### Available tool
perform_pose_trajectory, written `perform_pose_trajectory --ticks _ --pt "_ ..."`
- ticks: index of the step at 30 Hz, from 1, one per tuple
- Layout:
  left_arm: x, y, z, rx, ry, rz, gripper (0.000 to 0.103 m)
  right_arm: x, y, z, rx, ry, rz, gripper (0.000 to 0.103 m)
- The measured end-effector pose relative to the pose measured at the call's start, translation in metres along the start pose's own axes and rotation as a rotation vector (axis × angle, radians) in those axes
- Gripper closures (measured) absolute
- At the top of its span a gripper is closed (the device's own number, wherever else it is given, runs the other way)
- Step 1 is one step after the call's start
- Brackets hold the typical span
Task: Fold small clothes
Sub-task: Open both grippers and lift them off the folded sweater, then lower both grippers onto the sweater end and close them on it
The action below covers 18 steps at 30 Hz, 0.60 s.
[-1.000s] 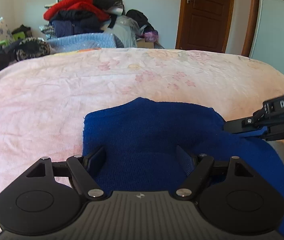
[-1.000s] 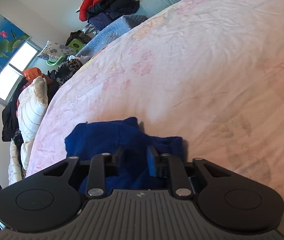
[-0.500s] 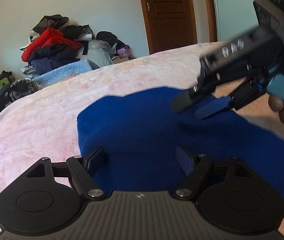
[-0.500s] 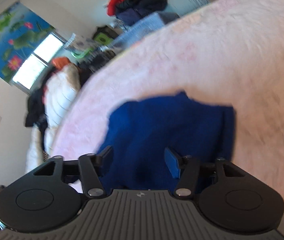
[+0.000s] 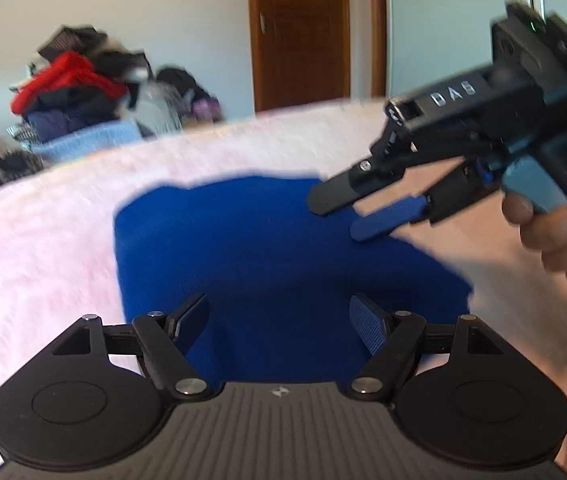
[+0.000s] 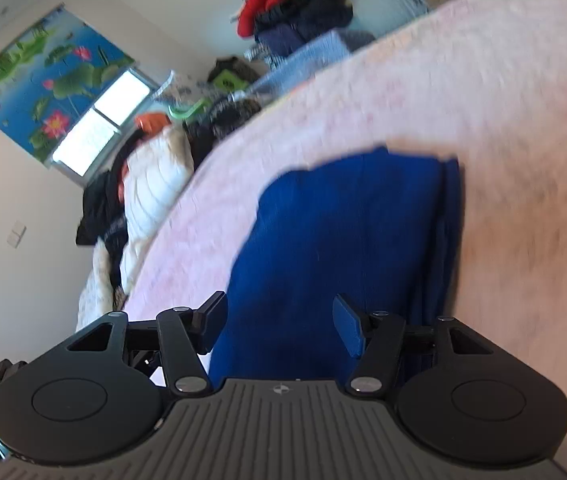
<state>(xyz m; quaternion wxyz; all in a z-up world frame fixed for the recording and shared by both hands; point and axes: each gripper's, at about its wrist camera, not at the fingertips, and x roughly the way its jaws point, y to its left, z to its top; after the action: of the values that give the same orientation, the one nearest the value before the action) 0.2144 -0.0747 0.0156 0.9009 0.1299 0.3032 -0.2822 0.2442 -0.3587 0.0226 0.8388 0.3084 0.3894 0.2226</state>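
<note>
Blue garment (image 5: 283, 256) flat on pink bedspread (image 5: 43, 240)

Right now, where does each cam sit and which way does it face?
Left wrist: on the left hand-held gripper, angled down across the blue garment toward the door; own fingers open, plus the right hand-held gripper and the hand holding it.
Right wrist: on the right gripper, angled down over the garment toward the window; own fingers just opened, nothing between them.
Shared: garment, pink bedspread, clothes pile.
</note>
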Motion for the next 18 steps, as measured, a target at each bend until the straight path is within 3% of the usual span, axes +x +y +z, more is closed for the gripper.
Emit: perform_pose_trajectory --ticks 1,2,4,6,8,12,15,17,18 --pt "0.011 0.002 -0.008 -0.011 0.065 0.003 0.026 0.005 -0.006 -0.005 0.006 0.021 -0.039 0.048" --pt "0.013 0.007 -0.015 -0.047 0.048 -0.006 0.024 0.011 -0.015 -0.010 0.019 0.043 -0.082 0.053" --pt "0.012 0.012 -0.024 -0.082 0.009 -0.016 0.024 0.013 -0.033 -0.018 0.035 0.009 -0.064 0.081" --pt "0.009 0.012 -0.017 -0.111 0.038 -0.001 0.025 0.009 -0.042 -0.017 0.109 0.021 -0.073 0.086" --pt "-0.003 0.022 -0.011 -0.193 0.039 -0.008 0.025 0.000 -0.040 -0.016 0.125 0.035 -0.066 0.076" --pt "-0.033 0.074 -0.013 -0.507 -0.003 -0.129 0.025 -0.034 -0.041 -0.010 0.145 -0.027 -0.008 0.038" --pt "-0.028 0.121 -0.031 -0.779 0.058 -0.219 0.025 -0.042 -0.055 -0.004 0.159 -0.011 -0.066 0.037" --pt "-0.016 0.139 -0.042 -0.901 0.114 -0.278 0.025 -0.036 -0.066 -0.003 0.179 0.054 -0.091 0.038" --pt "-0.013 0.144 -0.047 -0.947 0.104 -0.315 0.025 -0.031 -0.069 -0.004 0.190 0.080 -0.085 0.037"
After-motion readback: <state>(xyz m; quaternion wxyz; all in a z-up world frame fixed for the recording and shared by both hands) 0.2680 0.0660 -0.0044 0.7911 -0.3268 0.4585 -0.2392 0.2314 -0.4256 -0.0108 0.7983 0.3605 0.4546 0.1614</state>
